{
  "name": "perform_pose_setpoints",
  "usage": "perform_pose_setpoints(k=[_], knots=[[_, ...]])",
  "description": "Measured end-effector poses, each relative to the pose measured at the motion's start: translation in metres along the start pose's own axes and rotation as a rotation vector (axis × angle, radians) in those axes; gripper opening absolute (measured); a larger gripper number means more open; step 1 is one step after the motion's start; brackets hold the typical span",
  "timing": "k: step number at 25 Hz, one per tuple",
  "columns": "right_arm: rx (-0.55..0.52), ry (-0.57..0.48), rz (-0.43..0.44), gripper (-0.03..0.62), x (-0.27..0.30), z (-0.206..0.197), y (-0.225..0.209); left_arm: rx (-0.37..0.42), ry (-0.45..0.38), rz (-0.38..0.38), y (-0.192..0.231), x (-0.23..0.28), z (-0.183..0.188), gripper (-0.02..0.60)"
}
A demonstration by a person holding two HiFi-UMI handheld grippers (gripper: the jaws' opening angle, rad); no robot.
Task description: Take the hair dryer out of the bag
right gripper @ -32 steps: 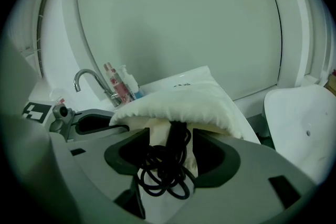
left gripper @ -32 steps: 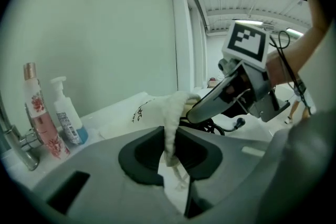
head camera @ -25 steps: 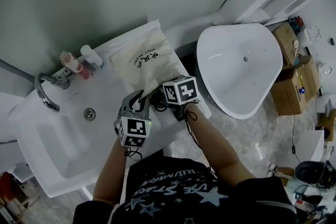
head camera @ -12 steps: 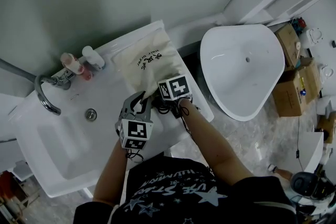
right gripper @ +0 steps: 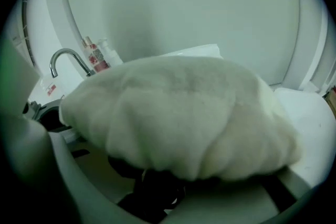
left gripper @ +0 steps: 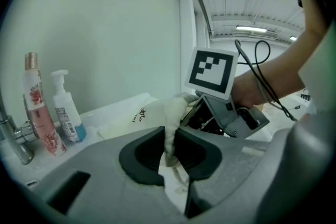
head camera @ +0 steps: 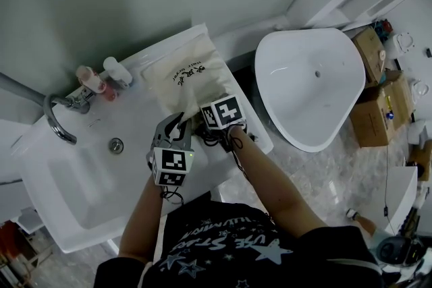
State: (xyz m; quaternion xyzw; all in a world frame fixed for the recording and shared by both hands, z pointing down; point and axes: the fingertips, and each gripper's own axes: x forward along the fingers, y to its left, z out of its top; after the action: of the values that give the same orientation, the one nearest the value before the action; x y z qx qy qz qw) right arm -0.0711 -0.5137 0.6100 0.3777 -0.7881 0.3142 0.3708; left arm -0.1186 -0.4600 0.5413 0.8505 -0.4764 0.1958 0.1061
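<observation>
A cream cloth bag [head camera: 190, 76] with dark print lies on the white counter [head camera: 138, 111] right of the sink. My left gripper [head camera: 178, 123] is shut on the raised edge of the bag's mouth; the cloth [left gripper: 170, 126] stands pinched between its dark pads. My right gripper [head camera: 204, 131], under its marker cube [left gripper: 212, 71], reaches into that mouth. In the right gripper view the bag [right gripper: 184, 107] bulges over the jaws, which have just been closing and stand apart. A black thing [right gripper: 149, 186], probably the hair dryer, lies between them; I see no pad pressing on it.
A sink basin [head camera: 74, 192] with a chrome faucet [head camera: 57, 123] is at the left. A pink bottle [left gripper: 39, 107] and a pump bottle [left gripper: 65, 110] stand behind it. A white freestanding basin [head camera: 310, 88] and cardboard boxes [head camera: 374, 111] are at the right.
My right gripper has sunk a little deeper into the bag's mouth. The left gripper has kept its hold on the bag's edge in the same place.
</observation>
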Motion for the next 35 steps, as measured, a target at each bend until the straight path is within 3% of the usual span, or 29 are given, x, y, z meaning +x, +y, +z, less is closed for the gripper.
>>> perform_pose_setpoints(k=[16, 21, 27, 32, 35], knots=[[-0.101, 0.010, 0.120, 0.181, -0.071, -0.047, 0.043, -0.019, -0.015, 0.066, 0.013, -0.015, 0.012, 0.058], [-0.128, -0.007, 0.148, 0.179, -0.098, -0.062, 0.058, -0.057, -0.037, 0.065, 0.014, -0.020, 0.015, 0.058], [-0.161, -0.028, 0.192, 0.179, -0.128, -0.089, 0.064, -0.056, -0.004, 0.052, 0.005, -0.019, 0.015, 0.059], [-0.084, -0.095, 0.245, 0.178, -0.151, -0.101, 0.070, -0.064, 0.032, 0.031, -0.003, -0.018, 0.001, 0.062], [-0.046, -0.150, 0.266, 0.178, -0.170, -0.106, 0.070, -0.068, 0.030, 0.035, -0.012, -0.022, 0.000, 0.150]])
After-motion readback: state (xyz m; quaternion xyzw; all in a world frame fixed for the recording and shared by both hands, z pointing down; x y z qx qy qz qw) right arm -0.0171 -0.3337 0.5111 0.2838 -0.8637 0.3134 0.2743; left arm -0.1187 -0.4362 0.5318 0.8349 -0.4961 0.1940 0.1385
